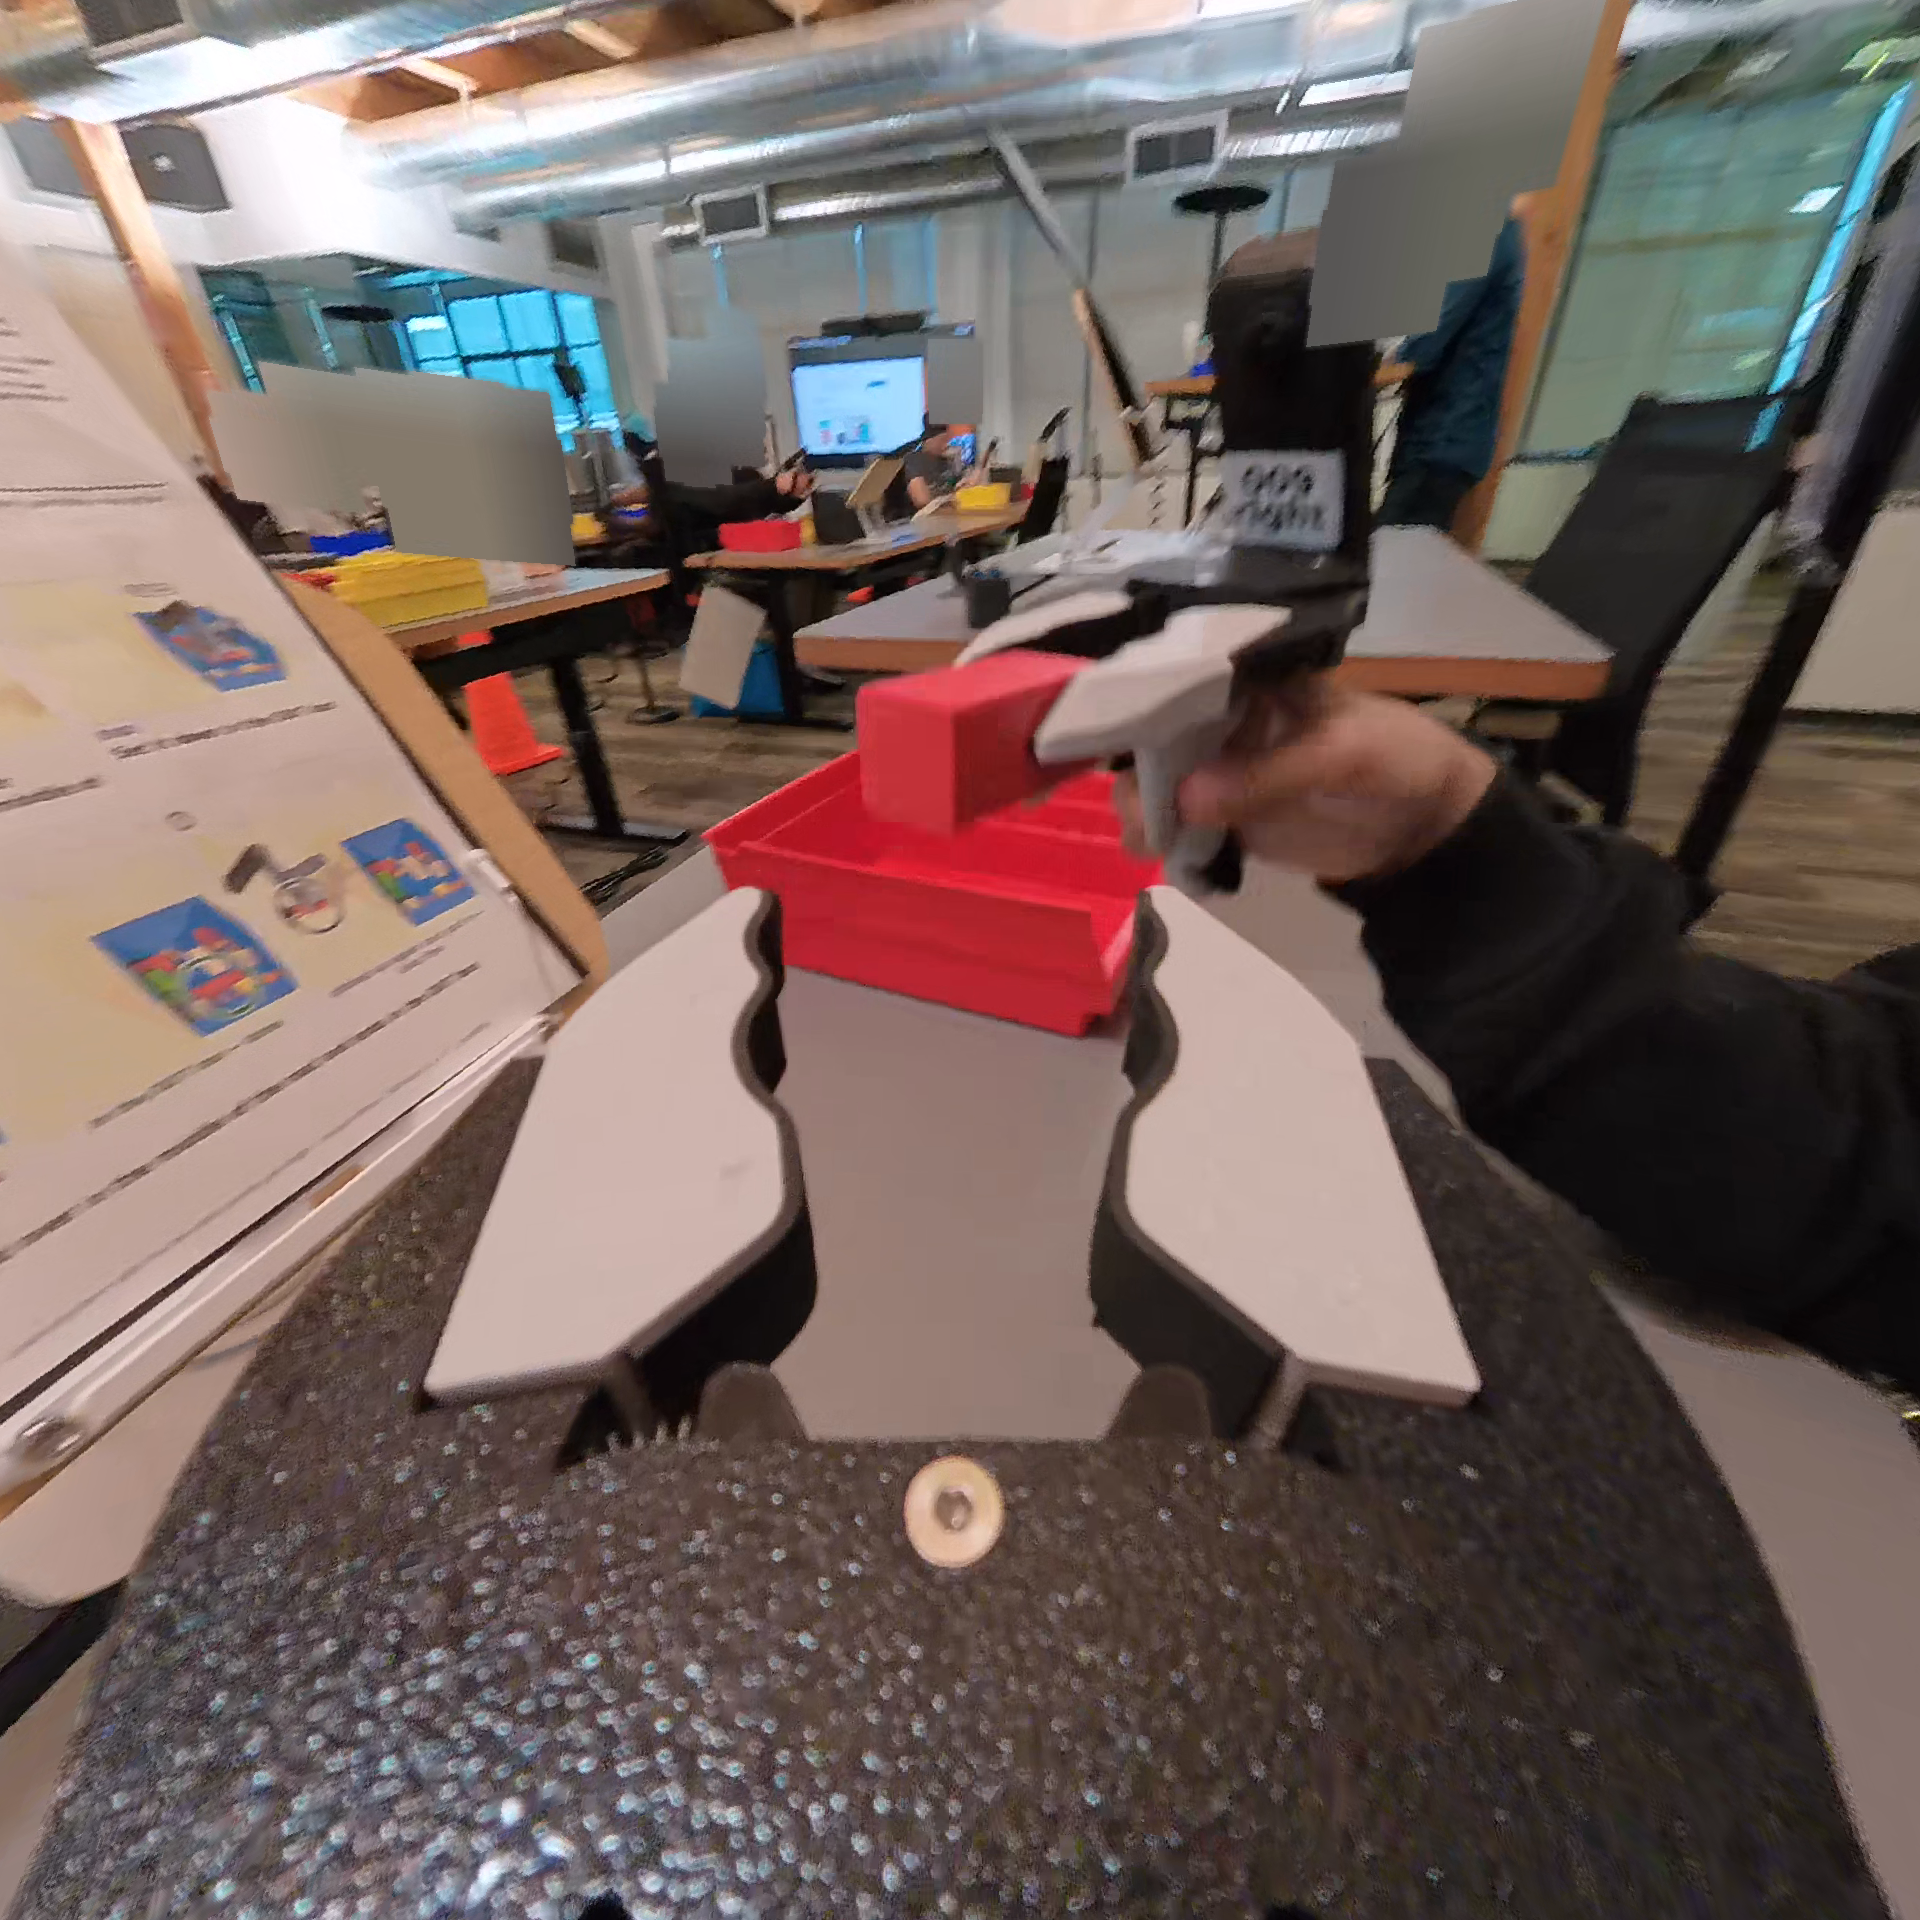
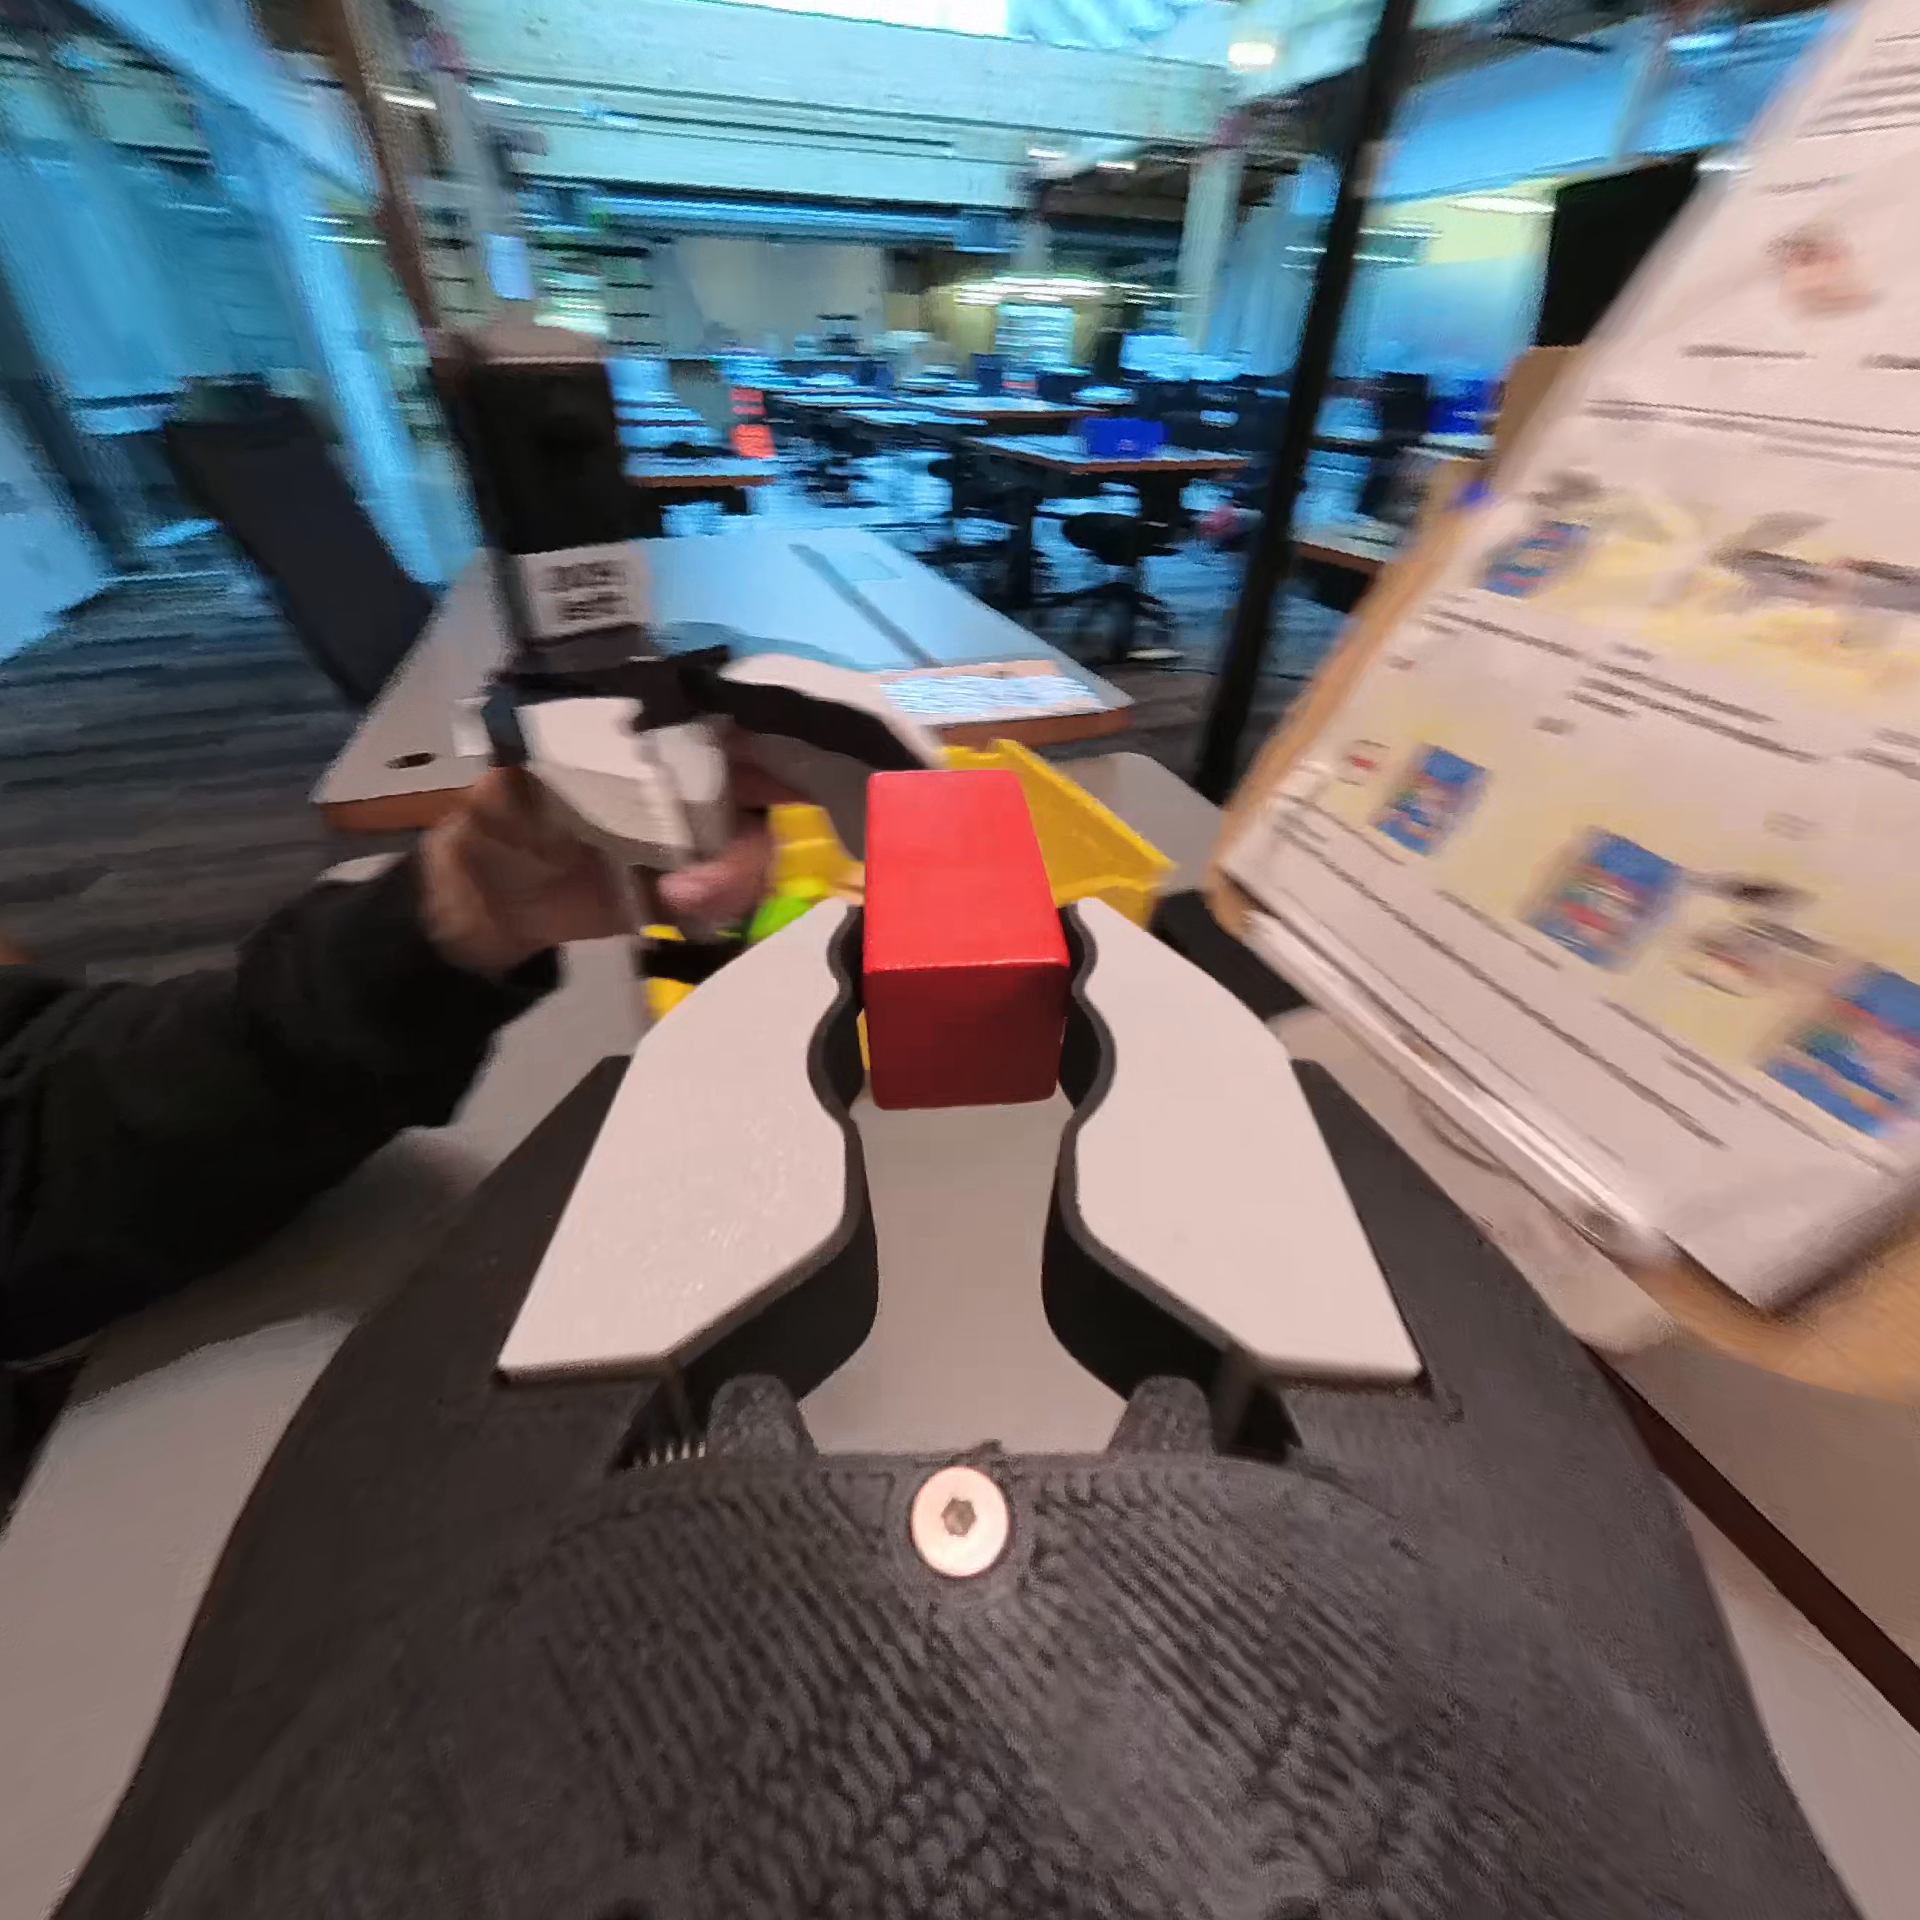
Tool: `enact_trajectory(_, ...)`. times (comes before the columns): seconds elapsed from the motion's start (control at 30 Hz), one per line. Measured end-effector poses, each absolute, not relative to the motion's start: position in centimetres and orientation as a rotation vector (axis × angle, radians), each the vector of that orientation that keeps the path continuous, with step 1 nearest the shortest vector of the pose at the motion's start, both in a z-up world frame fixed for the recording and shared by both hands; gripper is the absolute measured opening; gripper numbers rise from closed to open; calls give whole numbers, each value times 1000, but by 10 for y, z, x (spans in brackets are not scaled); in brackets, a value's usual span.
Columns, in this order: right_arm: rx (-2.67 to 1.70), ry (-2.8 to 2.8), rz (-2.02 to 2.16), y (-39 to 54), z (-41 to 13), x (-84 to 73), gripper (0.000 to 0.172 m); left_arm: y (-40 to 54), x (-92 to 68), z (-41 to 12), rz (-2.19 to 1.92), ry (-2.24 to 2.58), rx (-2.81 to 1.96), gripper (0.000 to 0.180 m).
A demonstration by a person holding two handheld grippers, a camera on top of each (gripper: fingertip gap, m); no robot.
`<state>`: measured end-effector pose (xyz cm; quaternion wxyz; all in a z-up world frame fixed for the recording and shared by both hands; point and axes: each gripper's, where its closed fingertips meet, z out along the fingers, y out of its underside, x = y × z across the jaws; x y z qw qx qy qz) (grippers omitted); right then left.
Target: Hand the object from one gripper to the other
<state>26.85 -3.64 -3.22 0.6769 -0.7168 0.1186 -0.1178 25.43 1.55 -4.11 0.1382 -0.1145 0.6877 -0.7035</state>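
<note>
The right claw [image 2: 964,997] was clenched on a red block [image 2: 961,935], a long rectangular piece held near one end, with both grey fingers [image 2: 748,1091] pressed against its opposite sides and the rest of the block sticking out forward past the tips. In the left wrist view the same block [image 1: 956,743] showed in the air, above a red tray [image 1: 914,914] that sat on the grey counter [image 1: 935,1195], gripped by the right claw [image 1: 1039,707] with a hand [image 1: 1340,790] in a dark sleeve [image 1: 1621,1049] around its handle. The left claw [image 1: 956,997] stood released — its fingers [image 1: 644,1164] were spread wide with only the counter and the near wall of the red tray showing between them, and nothing touched its pads. It sat apart from the block, below and on the near side of it. From the right wrist view the left claw [image 2: 821,748] appeared just left of and behind the block, held by the other hand [image 2: 520,883], its tips close to the block's far end; whether they touched it could not be told through the blur. A yellow bin [image 2: 1081,831] lay on the counter behind the block, with something lime green [image 2: 779,914] beside it. A propped board with printed sheets [image 1: 208,810] stood at the counter's edge, on the left claw's side.
</note>
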Motion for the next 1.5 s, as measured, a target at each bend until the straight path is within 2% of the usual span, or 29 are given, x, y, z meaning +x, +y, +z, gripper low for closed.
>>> enact_trajectory(0.17,-1690,845,-753,-179,-66,335,35,18,266,-56,-1805,2041,-393,72)
enact_trajectory(0.37,-1684,1384,-901,-328,-135,343,35,12,267,-70,-1749,2126,-398,72)
enact_trajectory(0.5,-1649,1595,-895,-379,-172,334,35,9,267,-76,-1750,2160,-405,72)
enact_trajectory(0.63,-1628,1661,-956,-399,-181,331,35,5,267,-82,-1747,2191,-410,72)
enact_trajectory(0.73,-1585,1682,-947,-401,-185,334,35,3,268,-86,-1738,2205,-416,73)
enact_trajectory(0.77,-1578,1692,-935,-401,-187,336,48,2,269,-87,-1734,2209,-422,74)
enact_trajectory(0.8,-1573,1725,-942,-403,-189,337,73,3,270,-89,-1728,2214,-428,75)
enact_trajectory(0.83,-1579,1754,-980,-406,-188,337,91,4,271,-90,-1719,2217,-440,77)
enact_trajectory(0.97,-1688,1665,-1190,-396,-160,342,100,13,275,-88,-1687,2205,-472,80)
enact_trajectory(1.03,-1679,1502,-1241,-370,-132,349,98,26,278,-86,-1637,2184,-501,79)
enact_trajectory(1.13,-1625,1211,-1204,-312,-88,354,108,56,286,-89,-1491,2178,-591,79)
enact_trajectory(1.27,-1523,918,-1108,-246,-44,346,111,124,294,-106,-1209,2150,-912,77)
enact_trajectory(1.5,-1489,840,-1013,-210,-36,345,110,245,266,-180,-745,2106,-1656,69)
